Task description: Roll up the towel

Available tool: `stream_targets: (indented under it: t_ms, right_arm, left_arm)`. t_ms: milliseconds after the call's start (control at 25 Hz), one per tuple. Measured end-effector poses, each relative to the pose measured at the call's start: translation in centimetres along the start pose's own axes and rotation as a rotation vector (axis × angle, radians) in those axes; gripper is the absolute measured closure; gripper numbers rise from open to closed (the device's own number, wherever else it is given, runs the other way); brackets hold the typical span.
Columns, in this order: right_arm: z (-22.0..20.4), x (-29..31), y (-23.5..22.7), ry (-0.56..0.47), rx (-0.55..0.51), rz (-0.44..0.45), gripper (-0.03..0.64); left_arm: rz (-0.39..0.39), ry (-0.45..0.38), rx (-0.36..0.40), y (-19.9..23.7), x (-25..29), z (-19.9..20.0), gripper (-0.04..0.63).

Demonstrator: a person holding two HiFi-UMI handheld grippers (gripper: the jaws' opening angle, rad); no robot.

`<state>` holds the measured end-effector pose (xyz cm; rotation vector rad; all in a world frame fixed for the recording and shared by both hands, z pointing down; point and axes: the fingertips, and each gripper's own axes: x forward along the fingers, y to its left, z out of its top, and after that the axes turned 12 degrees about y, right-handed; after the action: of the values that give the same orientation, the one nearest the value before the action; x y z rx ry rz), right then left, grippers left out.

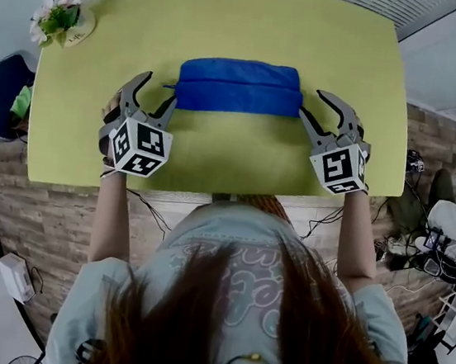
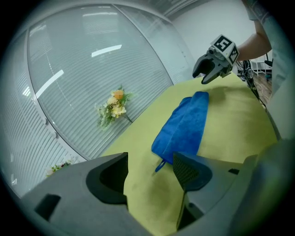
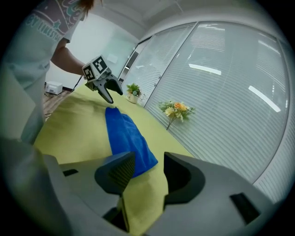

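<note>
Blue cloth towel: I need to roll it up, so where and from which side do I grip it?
Probably grip the blue cloth towel by its two short ends, left tool on one, right tool on the other, from the sides. It lies as a long crosswise band, and each open tool flanks an end.

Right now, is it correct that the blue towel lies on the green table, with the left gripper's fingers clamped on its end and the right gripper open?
Not quite: the left gripper is open too. The left gripper view shows its fingers apart, the towel lying beyond them, ungripped. The rest is right.
</note>
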<state>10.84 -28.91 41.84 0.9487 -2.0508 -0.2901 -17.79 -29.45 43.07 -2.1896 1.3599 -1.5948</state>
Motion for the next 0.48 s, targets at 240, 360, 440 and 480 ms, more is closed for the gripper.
stream_targets:
  t_ms: [240, 360, 440, 480]
  right_arm:
    - [0.4, 0.8, 3.6, 0.029, -0.114, 0.065, 0.419]
    - [0.1, 1.6, 4.6, 0.058, -0.2, 0.059, 0.419]
    - [-0.1, 2.2, 4.9, 0.077, -0.253, 0.045, 0.419]
    - [-0.4, 2.4, 5.2, 0.088, -0.271, 0.045, 0.419]
  left_arm:
    - [-0.063, -0.03, 0.106, -4.3, -0.6, 0.8, 0.322]
    - [-0.064, -0.015, 0.203, -5.7, -0.2, 0.9, 0.322]
    - [-0.043, -0.001, 0.256, -5.8, 0.1, 0.7, 0.322]
    - [-0.032, 0.01, 0.281, -5.8, 0.2, 0.5, 0.322]
